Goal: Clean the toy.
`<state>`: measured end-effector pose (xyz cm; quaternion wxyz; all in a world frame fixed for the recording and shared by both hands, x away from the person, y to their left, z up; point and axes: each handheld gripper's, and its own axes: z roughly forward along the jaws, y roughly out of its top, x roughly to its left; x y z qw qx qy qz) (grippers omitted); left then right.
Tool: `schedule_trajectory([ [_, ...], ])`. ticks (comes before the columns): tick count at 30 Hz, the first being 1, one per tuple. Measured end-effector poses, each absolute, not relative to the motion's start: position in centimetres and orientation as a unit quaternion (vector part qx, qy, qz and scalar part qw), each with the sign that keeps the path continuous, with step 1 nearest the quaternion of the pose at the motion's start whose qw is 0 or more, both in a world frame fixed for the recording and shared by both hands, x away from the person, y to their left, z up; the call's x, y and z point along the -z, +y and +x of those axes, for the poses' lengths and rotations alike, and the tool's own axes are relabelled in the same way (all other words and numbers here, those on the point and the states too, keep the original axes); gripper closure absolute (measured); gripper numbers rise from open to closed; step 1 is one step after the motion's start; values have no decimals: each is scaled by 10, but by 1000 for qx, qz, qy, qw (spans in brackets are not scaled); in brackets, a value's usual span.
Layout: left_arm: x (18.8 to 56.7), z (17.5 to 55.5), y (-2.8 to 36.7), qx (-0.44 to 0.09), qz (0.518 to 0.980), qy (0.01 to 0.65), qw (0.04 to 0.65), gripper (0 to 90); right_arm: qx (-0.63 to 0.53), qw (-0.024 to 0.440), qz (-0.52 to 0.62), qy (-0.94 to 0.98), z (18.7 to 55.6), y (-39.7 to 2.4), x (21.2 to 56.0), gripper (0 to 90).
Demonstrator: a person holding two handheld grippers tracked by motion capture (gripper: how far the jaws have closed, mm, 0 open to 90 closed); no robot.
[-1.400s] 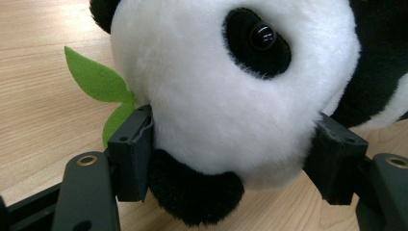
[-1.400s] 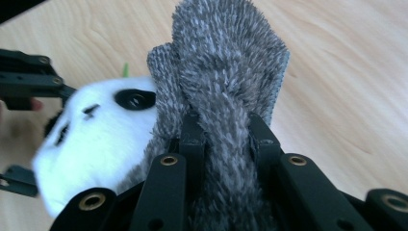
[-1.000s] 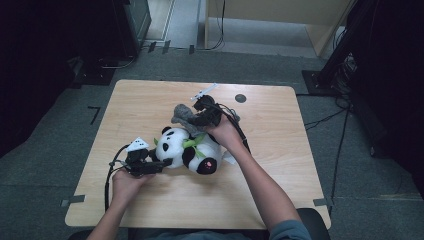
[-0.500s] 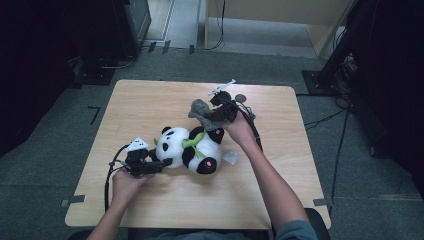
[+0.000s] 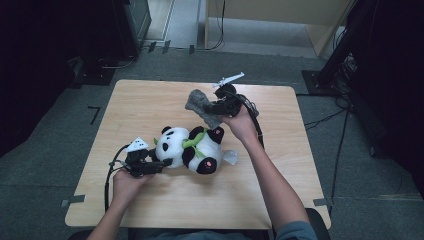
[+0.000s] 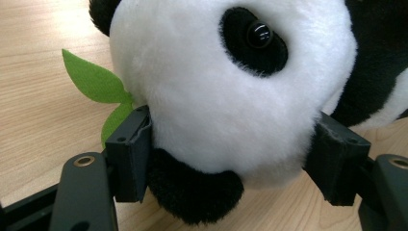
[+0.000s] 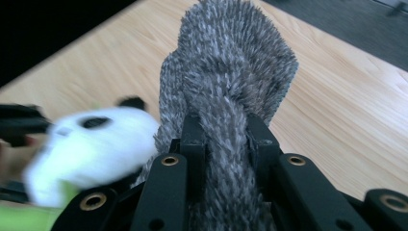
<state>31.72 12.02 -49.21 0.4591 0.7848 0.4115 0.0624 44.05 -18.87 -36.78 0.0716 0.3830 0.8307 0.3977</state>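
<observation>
Near the middle of the high view, a plush panda [image 5: 187, 150] lies on its side on the light wooden tabletop [image 5: 150, 105], its white head toward the left of the frame and its black feet toward the right. The left gripper [image 5: 152, 166], at the lower left of that view, has its jaws clamped on the panda's head. In the left gripper view the two black jaws press into the white fur from either side, low in the frame, with the head bulging up and out between them, the dark eye patch at the upper right and the black muzzle fur sagging below the jaws. A green felt leaf [image 6: 96, 84] sticks out at the left of that view, just beside the left-hand jaw.

The right gripper [image 5: 216, 107] sits above and to the right of the panda in the high view, raised off the tabletop. Its jaws are closed tight on a fuzzy grey cloth [image 5: 201, 106], which hangs to the gripper's left. In the right gripper view the grey cloth [image 7: 231, 86] is pinched into a narrow fold between the jaws at bottom centre and fans out wider above them. The panda appears blurred at the lower left of that view.
</observation>
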Motion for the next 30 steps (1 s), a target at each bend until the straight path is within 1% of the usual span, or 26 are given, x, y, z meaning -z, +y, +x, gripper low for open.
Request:
schedule_trajectory([
  [6, 492, 318, 120, -63, 783, 410, 463, 272, -424, 61, 343, 836, 427, -167, 347, 740],
  [12, 490, 318, 120, -61, 780, 413, 465, 272, -430, 47, 307, 848, 411, -141, 344, 734],
  [17, 490, 319, 120, -60, 779, 415, 467, 273, -429, 36, 279, 858, 400, -122, 353, 735],
  [25, 489, 319, 120, -61, 779, 417, 464, 271, -410, 4, 259, 874, 388, -101, 382, 730],
  [30, 490, 319, 119, -61, 781, 418, 461, 270, -392, 12, 242, 887, 380, -91, 397, 711],
])
